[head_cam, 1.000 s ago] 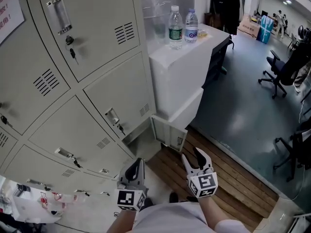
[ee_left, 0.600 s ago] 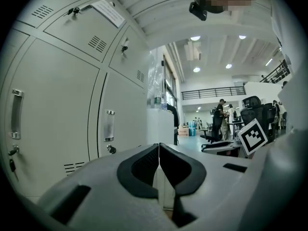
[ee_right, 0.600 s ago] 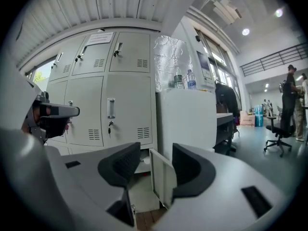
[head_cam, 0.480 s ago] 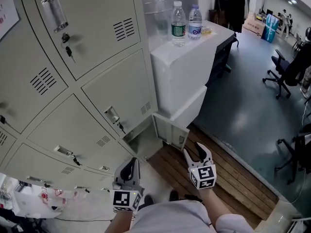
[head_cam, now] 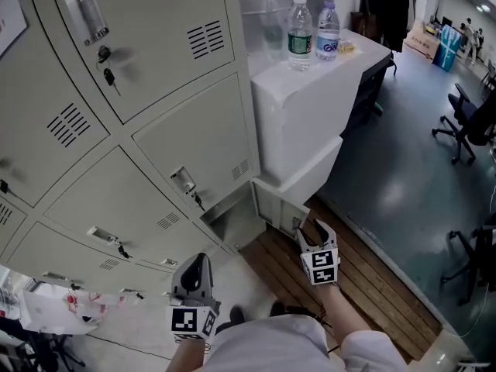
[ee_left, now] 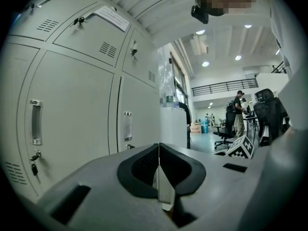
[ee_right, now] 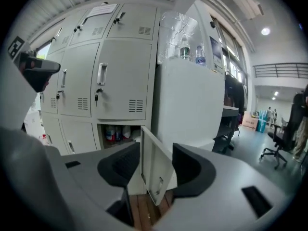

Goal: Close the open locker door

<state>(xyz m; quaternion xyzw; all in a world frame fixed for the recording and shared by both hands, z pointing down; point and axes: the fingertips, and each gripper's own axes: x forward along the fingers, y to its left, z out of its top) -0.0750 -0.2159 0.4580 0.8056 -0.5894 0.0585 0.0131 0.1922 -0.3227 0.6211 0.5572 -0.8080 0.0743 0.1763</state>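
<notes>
The open locker door (head_cam: pixel 276 205) is a small grey panel swung out from the bottom right compartment (head_cam: pixel 232 223) of the grey locker bank (head_cam: pixel 155 115). My right gripper (head_cam: pixel 314 232) is open, just right of the door's free edge. In the right gripper view the door (ee_right: pixel 155 170) stands edge-on between the parted jaws of the right gripper (ee_right: pixel 156 153), and the compartment (ee_right: pixel 118 134) behind it holds bottles. My left gripper (head_cam: pixel 197 262) is shut and empty, low in front of the lower lockers. In its own view the left gripper (ee_left: pixel 159 148) faces closed locker doors (ee_left: pixel 72 124).
A white cabinet (head_cam: pixel 302 115) stands against the lockers' right side with two water bottles (head_cam: pixel 301 23) on top. Wooden planks (head_cam: pixel 372 285) cover the floor under the right gripper. Office chairs (head_cam: pixel 469 115) stand far right. A plastic bag (head_cam: pixel 46 316) lies at lower left.
The right gripper has moved forward, closer to the open door's edge. The left gripper has dropped back a little to the left. The door has not swung.
</notes>
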